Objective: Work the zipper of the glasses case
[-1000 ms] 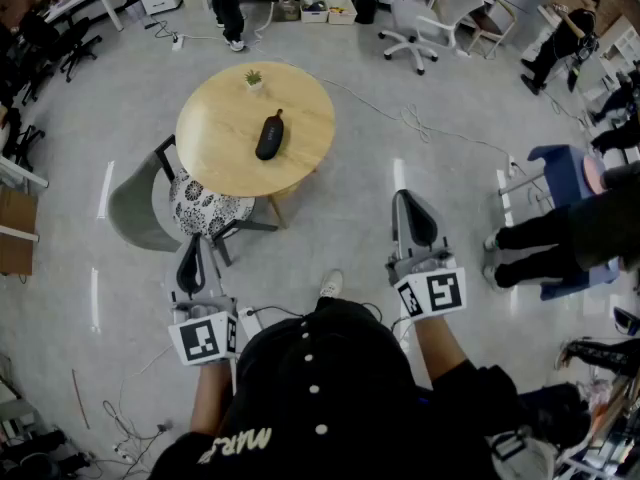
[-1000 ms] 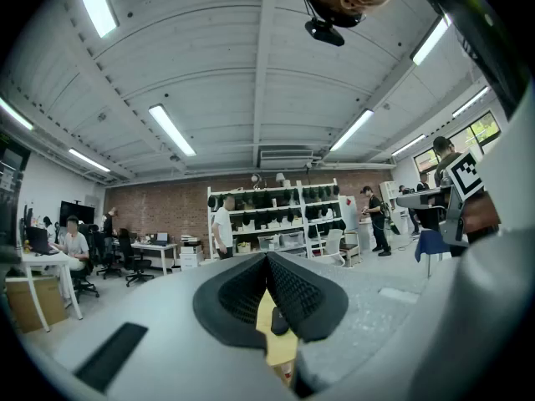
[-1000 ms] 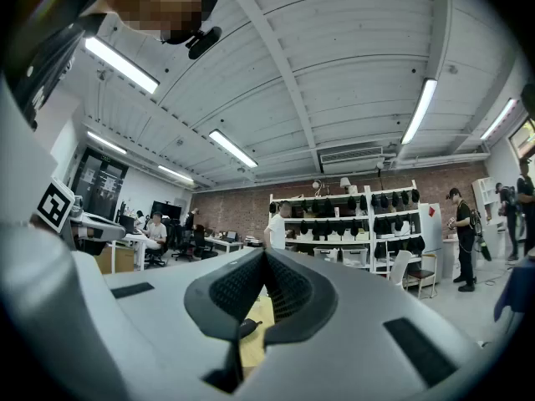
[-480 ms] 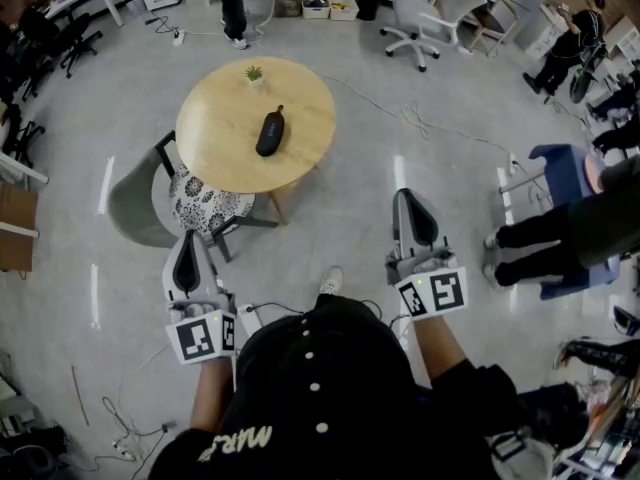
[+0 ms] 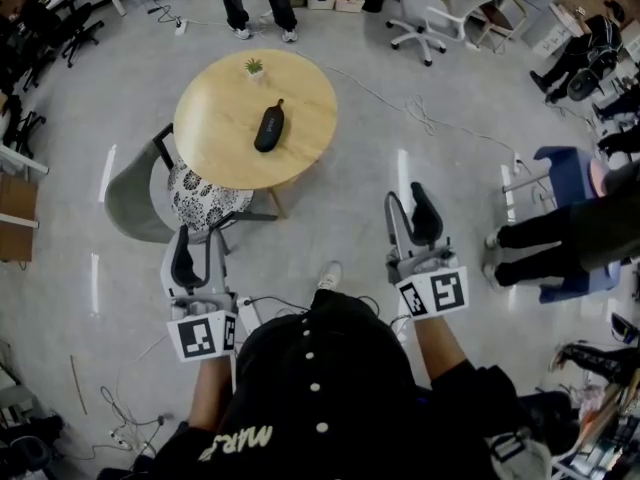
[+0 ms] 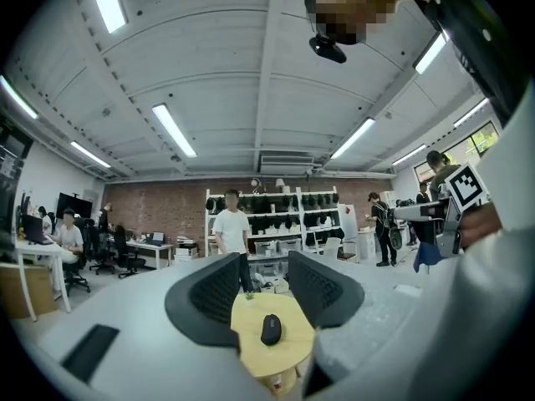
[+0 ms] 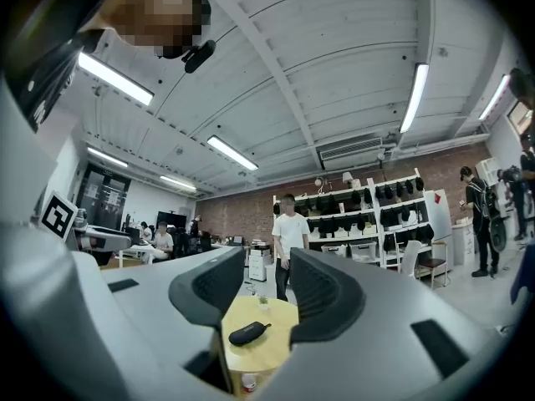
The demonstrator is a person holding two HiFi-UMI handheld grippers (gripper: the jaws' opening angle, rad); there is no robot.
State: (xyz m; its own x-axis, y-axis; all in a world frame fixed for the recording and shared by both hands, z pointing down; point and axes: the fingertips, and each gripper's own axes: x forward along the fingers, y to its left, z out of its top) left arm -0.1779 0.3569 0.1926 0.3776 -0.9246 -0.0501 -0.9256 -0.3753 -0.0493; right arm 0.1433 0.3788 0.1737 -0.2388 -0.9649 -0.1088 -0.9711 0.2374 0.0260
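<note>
Lying near the middle of a round wooden table (image 5: 220, 153), the black glasses case (image 5: 269, 129) rests alone, one end pointing toward a small potted plant (image 5: 254, 67) at the table's far edge; whether its zipper is done up cannot be told from this far off. A grey chair (image 5: 130, 208) with a patterned seat cushion (image 5: 205, 203) stands against the table's near side. Well apart from the case, the person holds both tools out level toward the table. The left gripper (image 5: 195, 251) has just been opening and its jaws stand apart with nothing between them; its own view shows only the distant case through the gap. The right gripper (image 5: 409, 211) has likewise just been opening, jaws apart and holding nothing. Beyond the table another person (image 6: 231, 236) stands in front of white shelving (image 6: 288, 211).
</note>
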